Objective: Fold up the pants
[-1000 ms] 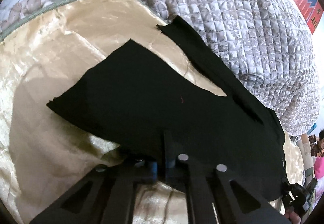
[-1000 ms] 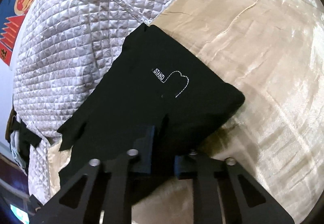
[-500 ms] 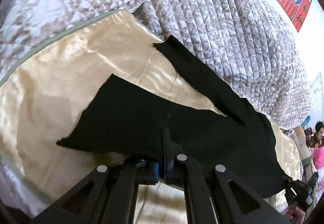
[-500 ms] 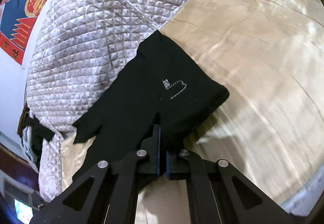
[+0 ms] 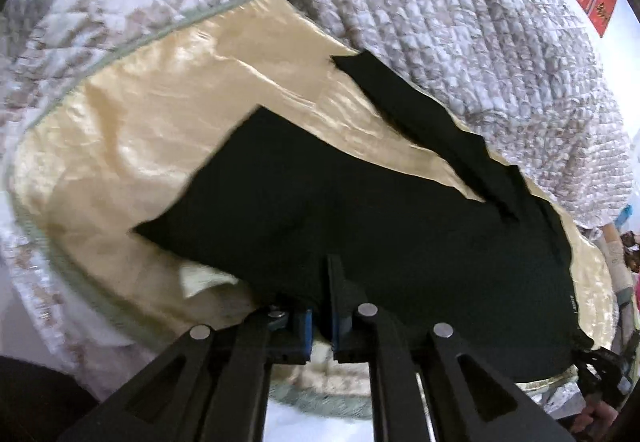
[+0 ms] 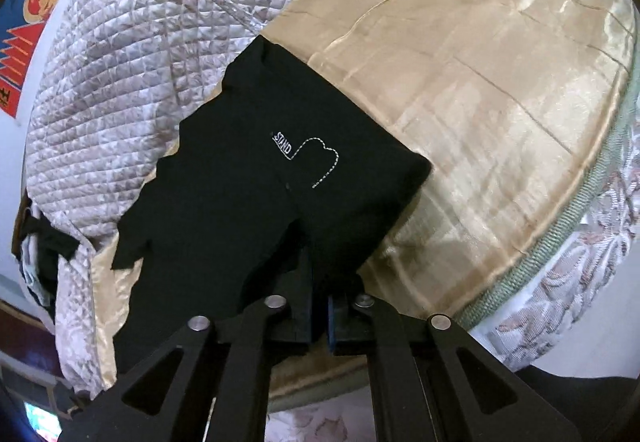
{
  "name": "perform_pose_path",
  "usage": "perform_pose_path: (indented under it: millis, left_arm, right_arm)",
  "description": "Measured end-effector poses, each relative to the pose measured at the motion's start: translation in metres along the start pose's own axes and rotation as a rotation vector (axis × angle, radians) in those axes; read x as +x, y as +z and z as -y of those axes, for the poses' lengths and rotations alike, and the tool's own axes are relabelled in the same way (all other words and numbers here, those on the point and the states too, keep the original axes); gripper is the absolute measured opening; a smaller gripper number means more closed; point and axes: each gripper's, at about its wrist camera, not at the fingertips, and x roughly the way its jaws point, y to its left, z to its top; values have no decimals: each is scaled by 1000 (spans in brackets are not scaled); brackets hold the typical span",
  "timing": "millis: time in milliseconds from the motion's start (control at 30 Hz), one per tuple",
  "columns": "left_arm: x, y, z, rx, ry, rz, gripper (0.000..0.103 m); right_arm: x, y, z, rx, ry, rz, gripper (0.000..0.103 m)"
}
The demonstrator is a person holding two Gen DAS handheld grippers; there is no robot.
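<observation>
Black pants (image 5: 360, 210) lie spread on a gold satin bed cover (image 5: 152, 114), both legs pointing away. My left gripper (image 5: 322, 306) is shut on the near edge of the pants. In the right wrist view the pants (image 6: 248, 178) show a white stitched "STAND" mark. My right gripper (image 6: 318, 306) is shut on their near edge too. The cloth rises from the bed to both grippers. The other gripper shows at the far right of the left wrist view (image 5: 600, 366).
A grey quilted blanket (image 5: 460, 10) is heaped behind the pants, also in the right wrist view (image 6: 120, 42). The bed's green-piped edge (image 6: 560, 262) and patterned skirt run close to the grippers. A red and blue poster (image 6: 28, 2) hangs on the wall.
Both grippers have pulled back toward the bed's near edge, dragging the pants along the gold cover. The bed edge and skirt now show under both grippers.
</observation>
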Motion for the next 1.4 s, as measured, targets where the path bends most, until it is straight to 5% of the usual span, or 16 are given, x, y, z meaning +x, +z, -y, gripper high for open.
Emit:
perform_pose_path:
  millis: [133, 300, 433, 600, 700, 867, 1167, 1400]
  left_arm:
    - [-16, 1, -11, -19, 118, 45, 15]
    - [-31, 7, 3, 46, 150, 130, 16]
    - [-11, 6, 23, 128, 89, 91, 24]
    - [16, 3, 0, 90, 233, -17, 24]
    - [7, 8, -2, 87, 274, 26, 25]
    - [13, 23, 28, 158, 200, 44, 29]
    - [63, 47, 108, 393, 78, -12, 46]
    - [98, 42, 101, 391, 143, -61, 46]
  right_arm:
    - [-34, 1, 2, 1, -92, 98, 32]
    - [-59, 6, -28, -175, -159, 233, 33]
    - [-29, -1, -61, -345, -132, 155, 34]
    - [12, -7, -50, -361, -218, 32, 33]
    - [-1, -5, -54, -362, -209, 83, 33]
    - [-10, 5, -79, -436, -221, 159, 34]
    - [44, 38, -121, -572, -181, 8, 33]
    - [75, 47, -123, -619, -230, -21, 42]
